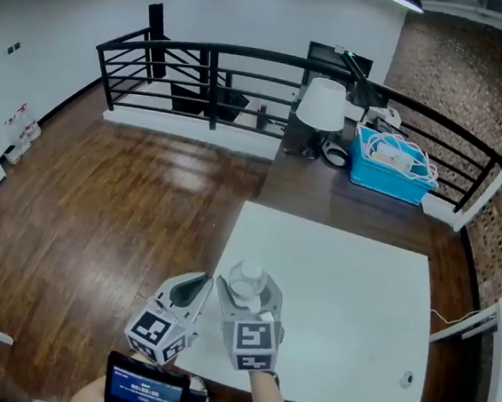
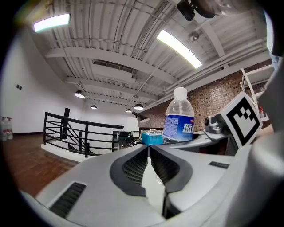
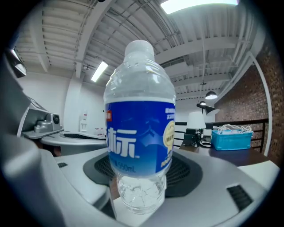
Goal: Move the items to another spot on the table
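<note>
A clear water bottle [image 1: 247, 273] with a blue label and white cap stands upright between the jaws of my right gripper [image 1: 248, 292], which is shut on it above the near left part of the white table [image 1: 341, 277]. In the right gripper view the bottle [image 3: 140, 133] fills the middle, and the right gripper [image 3: 140, 170] clamps its lower body. My left gripper [image 1: 196, 283] is just left of it, shut with nothing in it. In the left gripper view the left gripper [image 2: 149, 149] has its jaws together, and the bottle [image 2: 178, 116] rises to its right.
A small round object [image 1: 406, 379] lies near the table's front right corner. Beyond the white table a dark desk carries a white lamp [image 1: 322, 105] and a blue basket [image 1: 388, 165] of cables. A black railing [image 1: 212, 67] runs behind. A white chair [image 1: 493, 355] stands at the right.
</note>
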A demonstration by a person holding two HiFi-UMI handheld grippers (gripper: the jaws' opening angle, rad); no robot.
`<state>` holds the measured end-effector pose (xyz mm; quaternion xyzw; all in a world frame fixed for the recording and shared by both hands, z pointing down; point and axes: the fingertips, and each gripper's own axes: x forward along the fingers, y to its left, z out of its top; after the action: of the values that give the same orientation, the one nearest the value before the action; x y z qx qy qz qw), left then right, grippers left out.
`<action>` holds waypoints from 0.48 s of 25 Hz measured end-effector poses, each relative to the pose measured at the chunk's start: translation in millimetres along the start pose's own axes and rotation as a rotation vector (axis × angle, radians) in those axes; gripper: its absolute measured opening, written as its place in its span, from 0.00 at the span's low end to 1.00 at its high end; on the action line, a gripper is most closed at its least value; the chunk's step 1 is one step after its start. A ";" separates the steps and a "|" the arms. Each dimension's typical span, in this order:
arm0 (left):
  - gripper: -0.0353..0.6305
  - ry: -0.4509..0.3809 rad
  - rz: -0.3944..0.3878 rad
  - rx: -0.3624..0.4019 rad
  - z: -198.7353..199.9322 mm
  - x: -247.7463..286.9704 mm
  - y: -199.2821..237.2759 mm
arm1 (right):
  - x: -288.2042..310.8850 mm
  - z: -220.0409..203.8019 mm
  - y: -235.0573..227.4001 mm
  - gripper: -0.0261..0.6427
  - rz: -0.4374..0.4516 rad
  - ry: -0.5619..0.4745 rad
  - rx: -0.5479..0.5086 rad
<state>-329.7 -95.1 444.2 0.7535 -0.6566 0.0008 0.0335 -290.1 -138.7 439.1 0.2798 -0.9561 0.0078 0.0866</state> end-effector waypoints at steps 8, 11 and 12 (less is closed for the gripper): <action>0.09 -0.019 0.002 0.029 23.6 4.6 -15.5 | -14.6 30.2 -7.0 0.47 0.005 -0.040 -0.041; 0.09 -0.028 0.000 0.041 27.0 8.4 -23.3 | -21.7 30.8 -14.8 0.47 -0.003 -0.044 -0.045; 0.09 -0.030 -0.003 0.043 27.5 10.0 -26.3 | -24.2 30.6 -17.6 0.47 -0.007 -0.045 -0.046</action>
<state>-303.5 -102.8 415.9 0.7549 -0.6558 0.0035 0.0077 -265.5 -142.6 404.3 0.2812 -0.9568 -0.0207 0.0713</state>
